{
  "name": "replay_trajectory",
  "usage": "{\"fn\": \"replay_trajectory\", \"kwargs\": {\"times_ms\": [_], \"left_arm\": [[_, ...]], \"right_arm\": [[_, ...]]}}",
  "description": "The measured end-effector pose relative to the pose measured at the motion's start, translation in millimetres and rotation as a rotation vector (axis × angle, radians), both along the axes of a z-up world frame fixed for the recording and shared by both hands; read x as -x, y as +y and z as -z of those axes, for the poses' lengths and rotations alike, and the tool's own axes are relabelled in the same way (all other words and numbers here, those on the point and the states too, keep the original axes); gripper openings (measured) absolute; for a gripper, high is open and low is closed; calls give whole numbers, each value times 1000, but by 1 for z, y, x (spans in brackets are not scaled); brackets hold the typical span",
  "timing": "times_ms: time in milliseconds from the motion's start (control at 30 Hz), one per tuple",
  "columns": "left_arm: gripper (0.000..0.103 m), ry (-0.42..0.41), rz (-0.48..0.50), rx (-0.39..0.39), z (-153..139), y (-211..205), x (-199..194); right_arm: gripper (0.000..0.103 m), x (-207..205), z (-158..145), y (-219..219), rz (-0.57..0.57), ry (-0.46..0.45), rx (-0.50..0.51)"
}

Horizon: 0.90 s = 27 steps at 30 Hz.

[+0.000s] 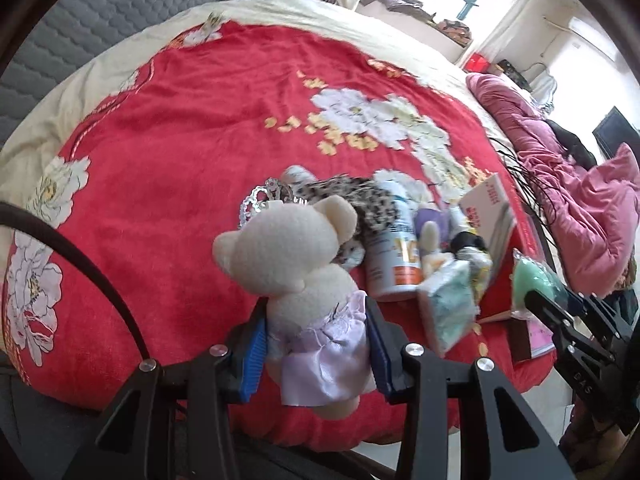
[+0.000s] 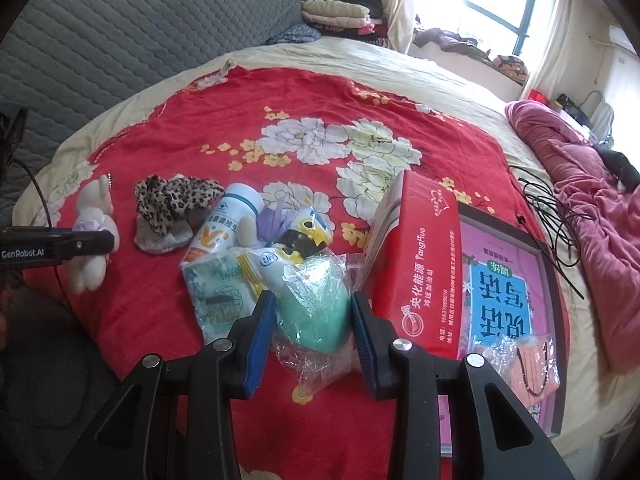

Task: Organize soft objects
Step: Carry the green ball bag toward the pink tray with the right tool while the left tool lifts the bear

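While your left gripper (image 1: 316, 344) holds the cream plush teddy bear in a lilac satin dress (image 1: 308, 276), its blue-padded fingers (image 1: 254, 354) are closed against the bear's skirt and lower body, with the head sticking up past the fingertips over the bed's red floral quilt (image 1: 180, 152). You have the right gripper (image 2: 314, 326) closed around a mint-green soft sponge wrapped in crinkled clear plastic (image 2: 316, 308), its fingers (image 2: 260, 336) pressing the wrap on both sides. From the right wrist view, take the red cardboard box with white printing (image 2: 416, 264) as your landmark: the wrapped sponge sits just beside its left face, and a pink-and-blue children's book in a dark frame (image 2: 504, 288) lies flat touching its right side. Left of the box you have a small heap: a white plastic bottle with an orange label (image 2: 224, 224) lying on its side, a pale green tissue packet (image 2: 218, 300) in front of it, and a purple-and-yellow cluster too jumbled to name. Further left of the box lies a leopard-print fabric piece (image 2: 172, 204), and beyond that you can see the bear in the left gripper. A silver plastic tiara (image 1: 264, 198) shows behind the bear's head in the left wrist view. Black cables (image 2: 548, 216) lie on the quilt right of the box.
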<state>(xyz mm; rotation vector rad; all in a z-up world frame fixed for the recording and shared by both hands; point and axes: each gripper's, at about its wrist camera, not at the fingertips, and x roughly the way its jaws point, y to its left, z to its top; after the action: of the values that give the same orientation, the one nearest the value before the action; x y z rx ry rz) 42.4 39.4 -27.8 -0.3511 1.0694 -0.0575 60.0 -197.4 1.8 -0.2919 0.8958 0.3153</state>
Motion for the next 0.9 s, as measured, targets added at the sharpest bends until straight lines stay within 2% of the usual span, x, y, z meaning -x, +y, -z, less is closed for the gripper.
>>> {"fn": "replay_trajectory", "kwargs": {"times_ms": [600,900], "left_arm": [[44,-76,102,-66,-37,-50,17],[44,-104,148,-89,-52,-76,23]], "right_arm": [[39,24,-28,1,-18,-46,-86],[39,35,-43,-14,1,-81,-109]]}}
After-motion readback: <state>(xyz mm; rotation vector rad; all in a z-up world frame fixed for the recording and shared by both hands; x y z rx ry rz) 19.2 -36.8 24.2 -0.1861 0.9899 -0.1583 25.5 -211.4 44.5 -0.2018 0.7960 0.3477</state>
